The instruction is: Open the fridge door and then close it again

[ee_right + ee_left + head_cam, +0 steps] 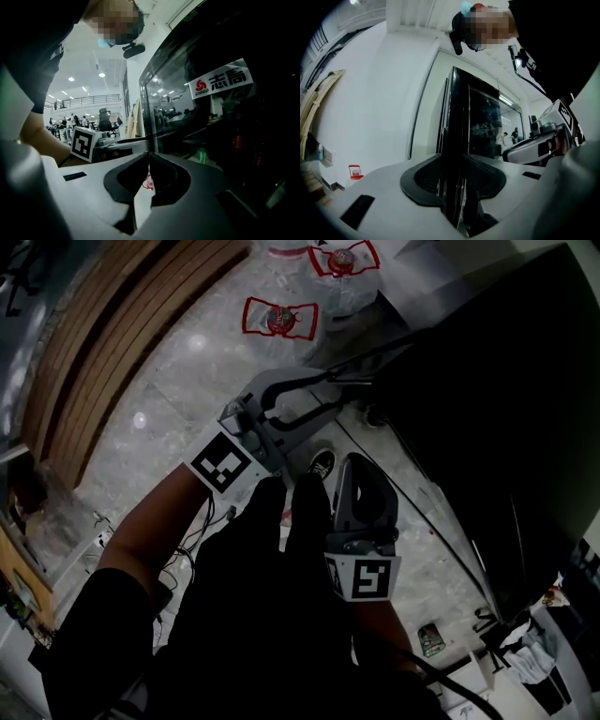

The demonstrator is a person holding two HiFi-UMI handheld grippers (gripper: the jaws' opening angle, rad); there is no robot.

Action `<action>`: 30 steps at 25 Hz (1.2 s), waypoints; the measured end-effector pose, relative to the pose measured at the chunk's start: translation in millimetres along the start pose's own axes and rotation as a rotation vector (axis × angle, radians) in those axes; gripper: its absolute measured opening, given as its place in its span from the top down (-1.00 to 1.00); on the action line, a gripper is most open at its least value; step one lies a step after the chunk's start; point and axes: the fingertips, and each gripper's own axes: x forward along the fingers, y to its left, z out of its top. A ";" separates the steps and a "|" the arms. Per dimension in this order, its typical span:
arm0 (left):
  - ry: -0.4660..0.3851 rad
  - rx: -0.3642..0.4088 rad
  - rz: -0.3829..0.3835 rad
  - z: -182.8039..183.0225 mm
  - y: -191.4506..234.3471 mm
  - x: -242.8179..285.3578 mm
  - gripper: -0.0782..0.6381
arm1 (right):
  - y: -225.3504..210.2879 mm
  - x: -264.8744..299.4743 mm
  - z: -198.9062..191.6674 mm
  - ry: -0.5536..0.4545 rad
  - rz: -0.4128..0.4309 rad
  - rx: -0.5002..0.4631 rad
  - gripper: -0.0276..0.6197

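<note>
While the person is standing beside the black glass-fronted fridge (497, 390), the left gripper (453, 164) is reaching onto the door edge (457, 103). That dark upright edge is standing between its jaws. The jaws are spread wide, and a pale sliver is showing beside the right pad, so they are not clamping it. Just right of it, the right gripper (149, 157) is hanging near the glass front. Its jaws are pressed together at the tips with nothing between them, and the fridge is filling the right side of its view.

Two grippers are showing, each carrying one marker cube (222, 465), and there is one fridge. Two large water bottles (281, 318) with red labels are standing on the far floor. One shoe (322, 463) is showing between the grippers.

Grey stone-look floor (178, 381) is lying underneath. Wooden slats (112, 324) are running along the far left. In the right gripper view, a bright hall with ceiling lights is stretching away behind the person.
</note>
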 end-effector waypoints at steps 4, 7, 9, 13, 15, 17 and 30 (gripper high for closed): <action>0.004 0.045 -0.001 -2.1 -0.7 0.6 0.41 | -1.5 -0.3 -0.1 -0.006 -0.005 0.001 0.86; -0.002 0.068 0.065 -1.6 -0.6 -3.8 0.40 | 2.9 -1.6 -1.8 -0.002 0.001 -0.001 0.86; -0.002 0.062 0.104 -3.5 -3.0 -9.1 0.40 | 6.2 -3.0 -4.1 0.001 0.006 0.002 0.86; -0.010 0.053 0.155 0.0 -11.0 -25.0 0.41 | 14.1 -6.3 -3.8 -0.006 0.022 0.006 0.86; -0.018 0.048 0.198 6.0 -15.0 -36.5 0.53 | 19.2 -7.0 -0.4 -0.017 0.029 0.011 0.86; -0.022 0.054 0.243 14.6 -21.1 -48.8 0.71 | 25.1 -8.2 6.8 -0.031 0.039 0.011 0.87; 0.041 0.078 0.511 89.0 -54.3 -86.5 0.76 | 49.7 -30.9 84.4 -0.112 0.084 -0.082 0.87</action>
